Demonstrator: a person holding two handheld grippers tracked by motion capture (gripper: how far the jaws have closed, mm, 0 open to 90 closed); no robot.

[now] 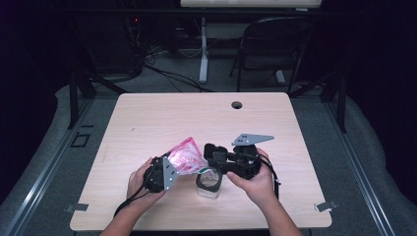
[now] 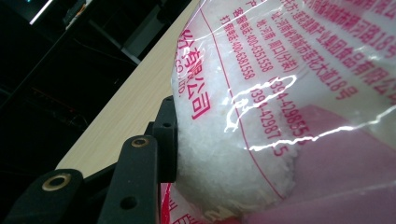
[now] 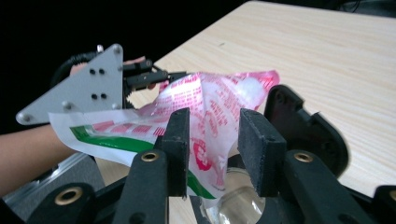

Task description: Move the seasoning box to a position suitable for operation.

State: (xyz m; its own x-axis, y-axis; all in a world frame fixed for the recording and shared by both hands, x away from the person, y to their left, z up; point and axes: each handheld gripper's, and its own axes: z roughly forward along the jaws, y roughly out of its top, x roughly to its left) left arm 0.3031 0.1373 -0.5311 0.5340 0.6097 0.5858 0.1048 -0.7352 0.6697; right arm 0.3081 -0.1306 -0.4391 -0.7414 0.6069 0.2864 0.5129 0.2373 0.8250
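Observation:
A clear plastic bag (image 1: 184, 157) with pink and red print holds white granules (image 2: 219, 140). My left gripper (image 1: 171, 168) is shut on the bag's upper end and holds it tilted above the table. In the left gripper view one black jaw presses into the bag's side. The bag's lower end (image 3: 205, 121), edged with a green stripe, hangs over a clear glass jar (image 1: 210, 183). My right gripper (image 3: 215, 144) is open, and the bag's thin film hangs between its two pads (image 3: 180, 140) just above the jar's rim (image 3: 238, 205).
The wooden table (image 1: 196, 118) has a round cable hole (image 1: 237, 104) near its far edge. A folding chair (image 1: 273, 44) and a table leg (image 1: 203, 49) stand on the floor beyond. Bare tabletop lies to the left, right and back of the jar.

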